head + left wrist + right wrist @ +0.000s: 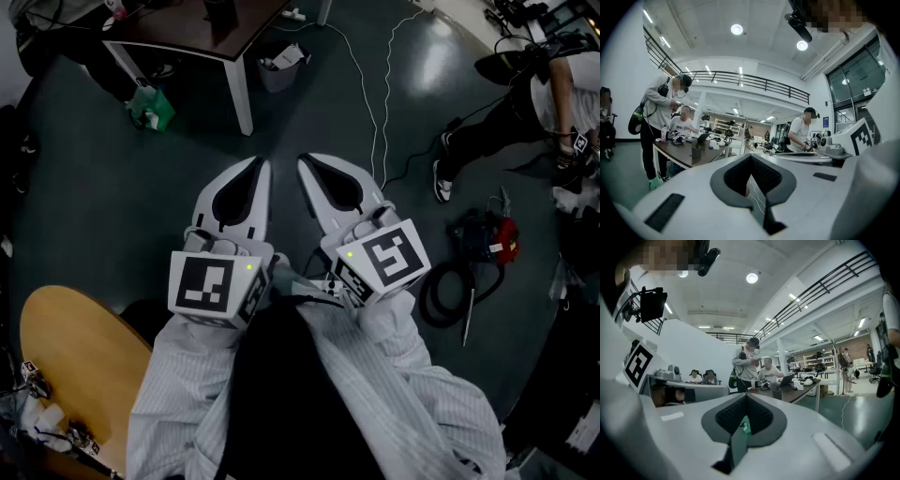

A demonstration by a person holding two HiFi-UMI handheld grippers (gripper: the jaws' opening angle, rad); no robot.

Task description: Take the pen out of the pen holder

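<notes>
My left gripper (256, 169) and right gripper (307, 164) are held side by side at about waist height over the dark floor, pointing away from me. Both are shut, with nothing between their jaws. In the left gripper view the left gripper (751, 158) points toward a dark table (679, 157) on which a small dark container (696, 151) stands. The same dark container (776, 393) appears in the right gripper view, beyond the right gripper (746, 397). I cannot make out a pen in it at this distance.
A dark brown table (202, 37) stands ahead with a green bag (150, 108) by its leg. White cables (375, 103) run across the floor. A round wooden table (70, 361) is at my lower left. A red-and-black device with a hose (483, 244) and a person (539, 103) are on the right.
</notes>
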